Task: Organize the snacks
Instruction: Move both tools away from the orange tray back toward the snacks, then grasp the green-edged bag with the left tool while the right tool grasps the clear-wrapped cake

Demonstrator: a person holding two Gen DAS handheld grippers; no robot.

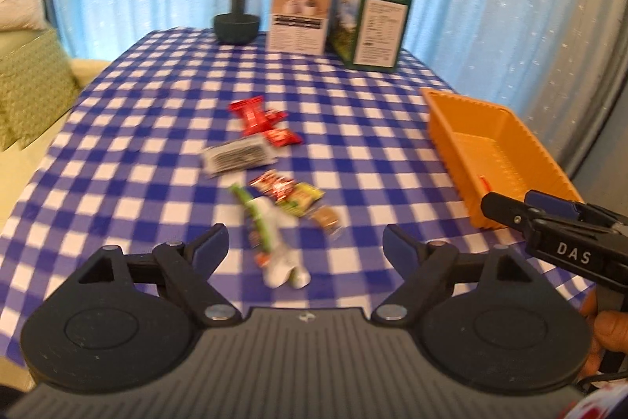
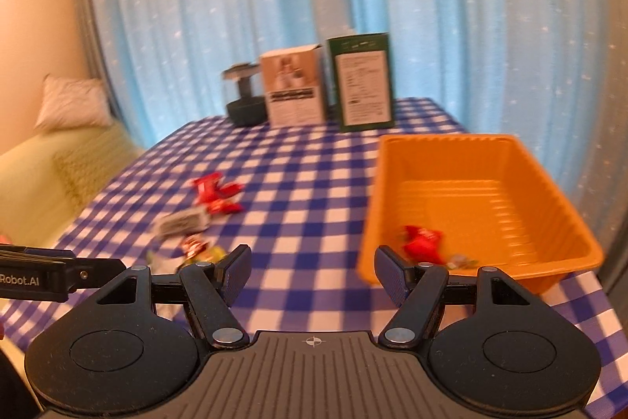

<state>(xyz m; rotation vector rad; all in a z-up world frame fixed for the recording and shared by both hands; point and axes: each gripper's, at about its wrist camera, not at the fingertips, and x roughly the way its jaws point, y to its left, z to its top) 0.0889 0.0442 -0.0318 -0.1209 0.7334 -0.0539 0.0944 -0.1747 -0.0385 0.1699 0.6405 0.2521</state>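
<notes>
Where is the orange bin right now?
The orange bin sits on the checkered tablecloth at the table's right side, right of the loose snack pile, nearer than the green box.

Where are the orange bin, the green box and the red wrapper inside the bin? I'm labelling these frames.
orange bin [image 2: 463, 160]: right wrist view, far inner wall.
green box [image 2: 363, 85]: right wrist view, white label panel.
red wrapper [image 2: 422, 242]: right wrist view, wrapper's middle.

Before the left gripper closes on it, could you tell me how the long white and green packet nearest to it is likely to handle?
The white and green packet looks like thin film, crinkled and bent along its length, so it would probably flop and sag at both ends. It seems light for its size. Its glossy wrapper may slip between the pads, and a push would likely slide it across the checked tablecloth rather than roll it.
</notes>
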